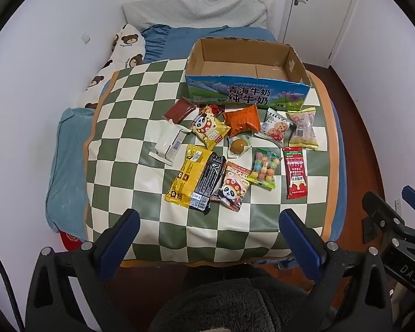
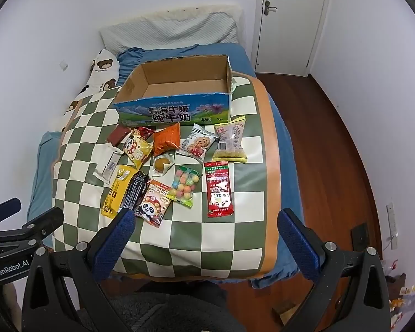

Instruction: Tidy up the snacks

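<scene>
Your bed (image 1: 179, 38) filled most of both views, with a checked quilt (image 1: 130, 127) spread over it. A box (image 1: 246, 83) sat open and bare inside at the quilt's far side, its printed long wall facing you.

The snacks lay loose on the quilt in front of the box, none inside it. A yellow pack (image 1: 188, 177) and a black pack (image 1: 208, 182) lay side by side nearest you, the black one overlapping the yellow. A panda pack (image 1: 232, 188) touched the black pack's right edge. A red sachet (image 1: 295, 173) lay apart at the right, with a candy bag (image 1: 262, 168) between it and the panda pack. A white bar (image 1: 170, 142) lay at the left. Close to the box sat a brown bar (image 1: 179, 110), an orange pouch (image 1: 242, 120), a cookie pack (image 1: 275, 127) and a pale bag (image 1: 302, 127). An egg (image 1: 239, 145) lay in the middle.

You held your left gripper (image 1: 207, 229) and right gripper (image 2: 204, 229) over the quilt's near edge, both with jaws wide apart and holding nothing.
</scene>
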### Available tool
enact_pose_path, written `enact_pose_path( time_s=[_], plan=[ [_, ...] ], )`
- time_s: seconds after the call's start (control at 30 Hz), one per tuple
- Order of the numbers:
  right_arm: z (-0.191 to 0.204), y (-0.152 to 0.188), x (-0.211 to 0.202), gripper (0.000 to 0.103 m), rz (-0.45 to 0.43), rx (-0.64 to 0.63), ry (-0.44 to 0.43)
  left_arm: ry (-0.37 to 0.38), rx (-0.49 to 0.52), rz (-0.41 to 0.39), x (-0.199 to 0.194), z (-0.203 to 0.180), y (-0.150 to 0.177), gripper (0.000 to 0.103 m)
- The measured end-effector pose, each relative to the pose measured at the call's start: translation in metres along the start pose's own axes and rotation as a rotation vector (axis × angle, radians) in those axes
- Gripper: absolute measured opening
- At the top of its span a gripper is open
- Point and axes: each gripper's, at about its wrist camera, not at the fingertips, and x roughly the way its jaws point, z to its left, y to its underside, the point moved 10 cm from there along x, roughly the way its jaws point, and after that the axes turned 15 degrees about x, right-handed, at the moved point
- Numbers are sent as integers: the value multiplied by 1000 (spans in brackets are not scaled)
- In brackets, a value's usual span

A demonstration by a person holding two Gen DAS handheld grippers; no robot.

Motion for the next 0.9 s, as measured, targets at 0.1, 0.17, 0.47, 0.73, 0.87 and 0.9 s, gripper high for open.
enact_pose_path(
  time_s=[0.1,0.17,0.47,0.73,0.87,0.9],
  plan=[
    [0,-1,0,103,-4,-1,0,0,-1,-3,-4,4,-2,103],
    [-1,-2,-1,103,-8,0,0,0,-1,-5,-6,3,-3,103],
    [0,-3,-4,103,-14,-2,2,1,-5,-16,-14,5,-5,103],
    [0,-5,-9,103,-22,-1,0,3,-6,-18,-14,5,-5,103],
    [0,-5,-7,103,-22,0,0,3,-5,-19,-14,5,-5,103],
    [1,-4,-7,103,-22,0,0,3,-6,-20,-15,5,-5,103]
  ],
)
